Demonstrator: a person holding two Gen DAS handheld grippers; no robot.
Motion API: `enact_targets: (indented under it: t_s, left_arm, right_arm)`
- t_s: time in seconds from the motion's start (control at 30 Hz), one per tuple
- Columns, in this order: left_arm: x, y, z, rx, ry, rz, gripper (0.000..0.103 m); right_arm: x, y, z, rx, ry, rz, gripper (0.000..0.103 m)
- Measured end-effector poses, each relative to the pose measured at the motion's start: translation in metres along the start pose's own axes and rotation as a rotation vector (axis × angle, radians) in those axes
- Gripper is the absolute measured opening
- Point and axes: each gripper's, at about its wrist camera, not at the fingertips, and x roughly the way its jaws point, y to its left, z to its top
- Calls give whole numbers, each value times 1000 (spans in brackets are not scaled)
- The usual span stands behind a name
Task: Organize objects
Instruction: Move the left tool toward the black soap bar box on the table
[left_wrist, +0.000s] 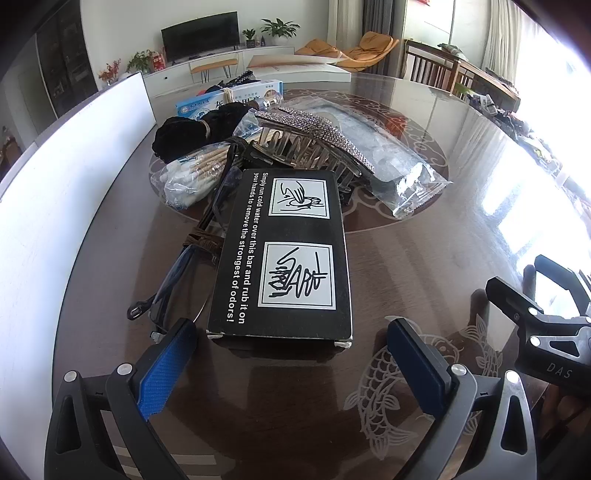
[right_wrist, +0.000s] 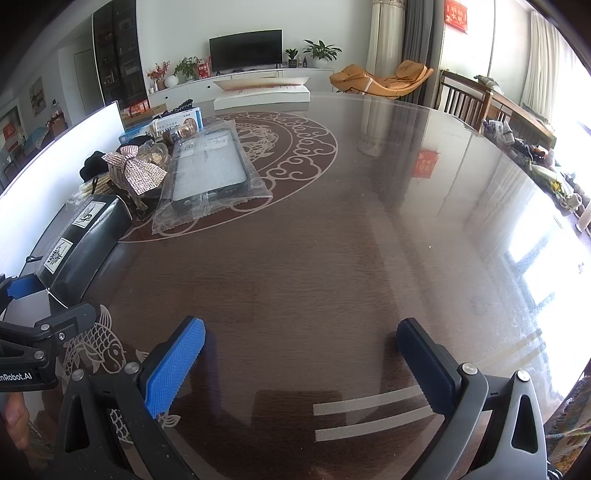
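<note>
A black box with white printed instructions (left_wrist: 284, 254) lies on the dark table just in front of my left gripper (left_wrist: 291, 343), which is open and empty. Behind the box is a pile: a rhinestone bow hair clip (left_wrist: 314, 136), a bag of cotton swabs (left_wrist: 192, 173), black fabric (left_wrist: 184, 134), glasses (left_wrist: 177, 273), a blue-white box (left_wrist: 229, 98) and a phone case in a clear bag (left_wrist: 388, 162). My right gripper (right_wrist: 299, 343) is open and empty over bare table. The black box (right_wrist: 88, 236), the bow clip (right_wrist: 135, 173) and the bagged case (right_wrist: 208, 173) lie to its far left.
A white board (left_wrist: 74, 166) stands along the table's left side. The round table (right_wrist: 369, 221) has a pale cloud ring and fish inlays. Clutter (right_wrist: 535, 155) lies at the far right edge. A wooden chair (right_wrist: 465, 96) stands behind the table.
</note>
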Motion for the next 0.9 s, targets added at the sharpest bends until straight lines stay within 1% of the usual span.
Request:
enact_targets:
  t_s: [0.77,0.9]
  left_arm:
    - [0,0,0,2,2,0,103]
    - [0,0,0,-11,12,7,103]
  right_arm:
    - [-1,0,0,0,-3,0,103]
    - [-2,-1,0,-1,-7,0,103]
